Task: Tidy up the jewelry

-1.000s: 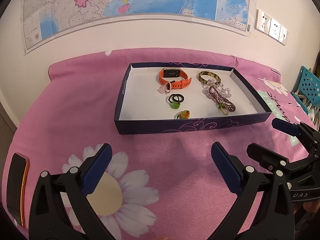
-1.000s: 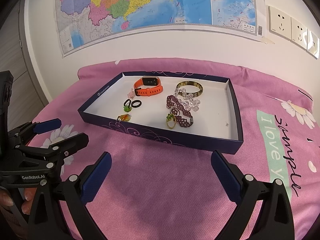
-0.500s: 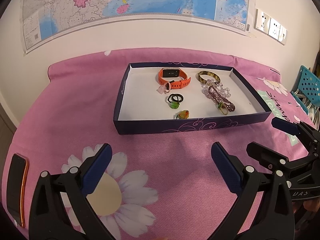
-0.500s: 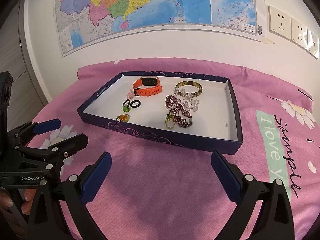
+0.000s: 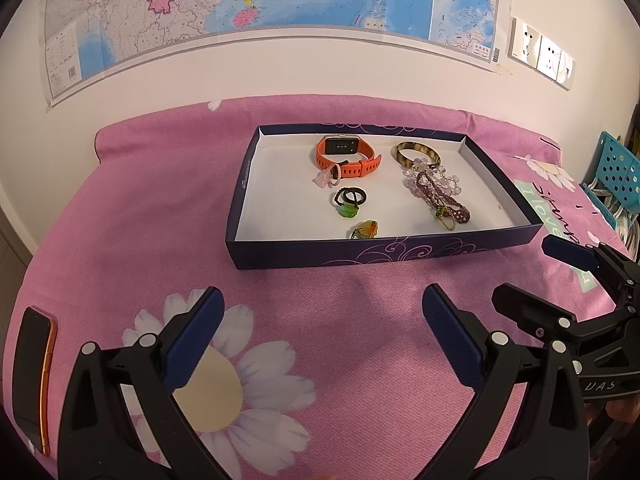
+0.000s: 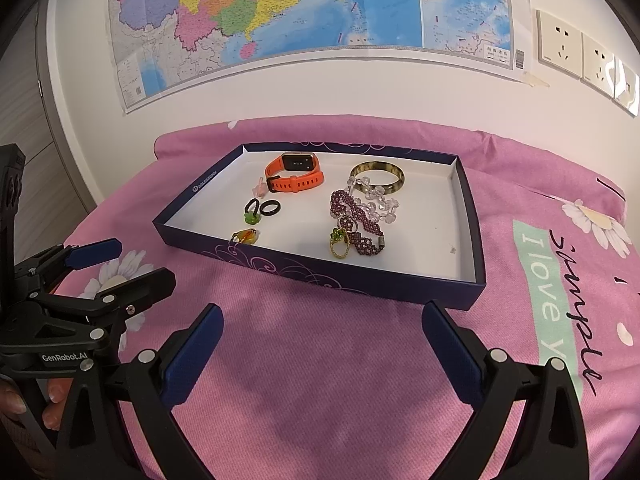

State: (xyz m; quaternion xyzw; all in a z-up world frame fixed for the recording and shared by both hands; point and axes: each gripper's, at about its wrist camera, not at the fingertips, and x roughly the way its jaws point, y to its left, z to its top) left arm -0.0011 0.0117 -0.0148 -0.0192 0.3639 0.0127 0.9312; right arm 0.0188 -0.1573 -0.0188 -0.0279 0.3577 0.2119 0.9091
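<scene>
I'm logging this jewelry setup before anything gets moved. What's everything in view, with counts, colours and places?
Tray: 1, navy outside, white inside, on the pink cloth.
Smartwatch: 1, orange strap, tray's far side.
Bangle: 1, mottled olive-brown, far right of the tray.
Beaded bracelets: clear and purple, overlapping, right of centre; count unclear.
Hair ties: 2, black, tray centre.
Small trinkets: green and amber, near front wall; exact kind unclear.
Phone: 1, dark with orange edge, cloth's left edge.
Map: 1, multicoloured, on the wall.
Wall sockets: white, right of the map.
Left gripper: black with blue pads, jaws open.
Right gripper: the same, jaws open.
</scene>
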